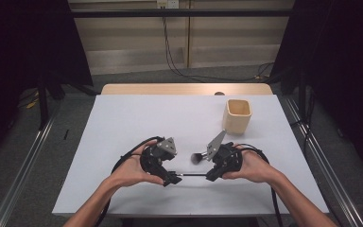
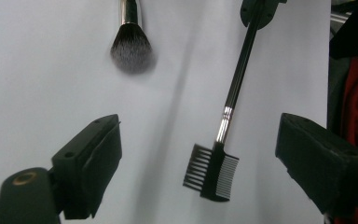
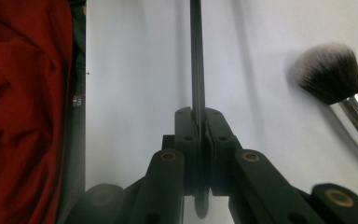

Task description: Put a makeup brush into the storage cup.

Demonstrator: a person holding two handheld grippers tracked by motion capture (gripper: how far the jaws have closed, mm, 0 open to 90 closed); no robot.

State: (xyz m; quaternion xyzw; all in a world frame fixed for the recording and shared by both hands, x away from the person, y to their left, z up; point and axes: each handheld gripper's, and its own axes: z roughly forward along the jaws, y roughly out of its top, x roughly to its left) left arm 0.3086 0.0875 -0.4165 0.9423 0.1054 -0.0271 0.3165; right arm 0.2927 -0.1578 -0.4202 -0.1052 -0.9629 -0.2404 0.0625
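So the right gripper (image 3: 199, 135) has its fingers clenched on the handle of the brow comb (image 2: 212, 172), holding it just over the desk (image 1: 137, 118). Left gripper (image 2: 198, 154) is released, comb head sitting between its 2 fingers, untouched. Powder brush (image 2: 130, 46) lies nearby.

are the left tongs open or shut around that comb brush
Open. In the left gripper view the left tongs stand wide apart, and the comb brush sits between them untouched by either pad.

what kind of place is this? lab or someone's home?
Likely a lab recording rig, not a home: a bare white table ringed by dark curtains, metal rails on the floor, cables running to a wall socket, and few props, such as the cup and brush.
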